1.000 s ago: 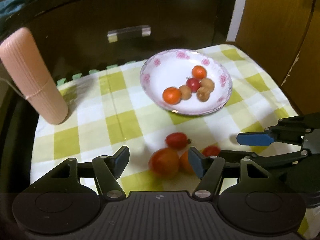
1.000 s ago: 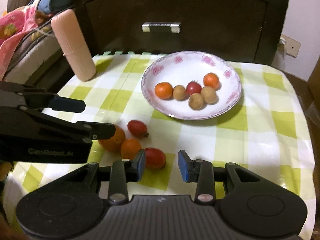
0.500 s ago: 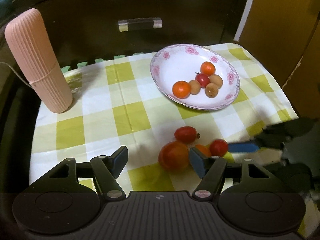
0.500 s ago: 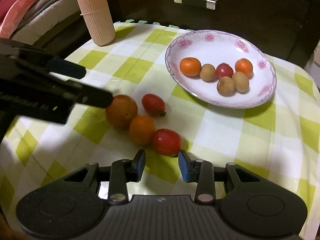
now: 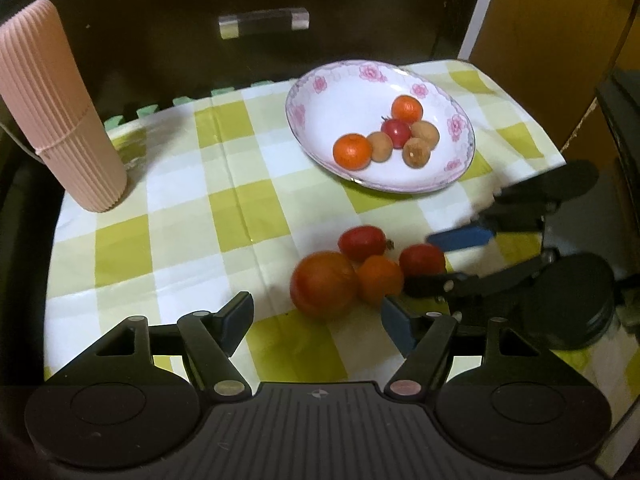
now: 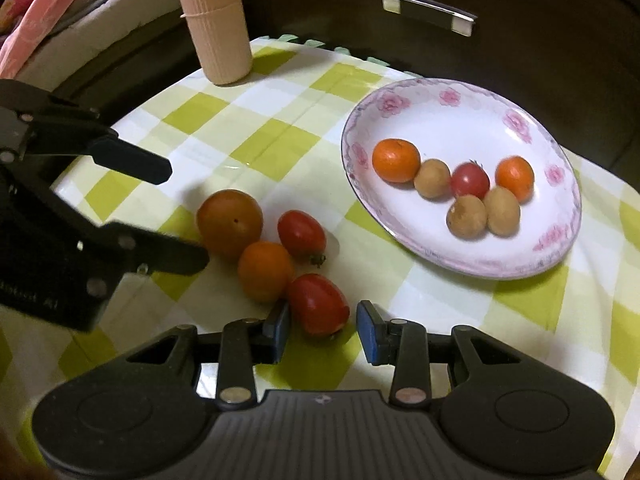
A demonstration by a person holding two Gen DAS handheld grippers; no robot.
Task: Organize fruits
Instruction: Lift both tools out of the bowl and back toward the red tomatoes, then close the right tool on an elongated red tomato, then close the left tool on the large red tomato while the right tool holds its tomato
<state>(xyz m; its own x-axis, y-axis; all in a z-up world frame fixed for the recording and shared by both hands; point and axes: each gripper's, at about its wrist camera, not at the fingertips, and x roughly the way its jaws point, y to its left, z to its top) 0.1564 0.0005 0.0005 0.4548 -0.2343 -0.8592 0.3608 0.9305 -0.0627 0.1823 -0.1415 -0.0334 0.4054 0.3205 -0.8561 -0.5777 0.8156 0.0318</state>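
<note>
Four loose fruits lie together on the green-checked cloth (image 5: 224, 208): a large orange-red one (image 5: 324, 284), a small orange (image 5: 380, 278) and two red tomatoes (image 5: 362, 242) (image 6: 318, 304). My left gripper (image 5: 316, 320) hovers just short of the large fruit, its jaws opening and nothing pressed between them. My right gripper (image 6: 323, 330) is open, and the nearer red tomato sits partly between its tips with a gap on the right side. A white flowered plate (image 6: 460, 120) behind them holds several small fruits.
A pink ribbed cylinder (image 5: 60, 120) stands at the cloth's back left corner. A dark drawer front with a handle (image 5: 264, 24) rises behind the table. Wooden panels (image 5: 540, 20) stand to the right, and bedding (image 6: 40, 20) lies past the left edge.
My right gripper has rolled and come down closer, so the red tomato now sits at its tips. The left jaws stand a little wider. The fruits have stayed put.
</note>
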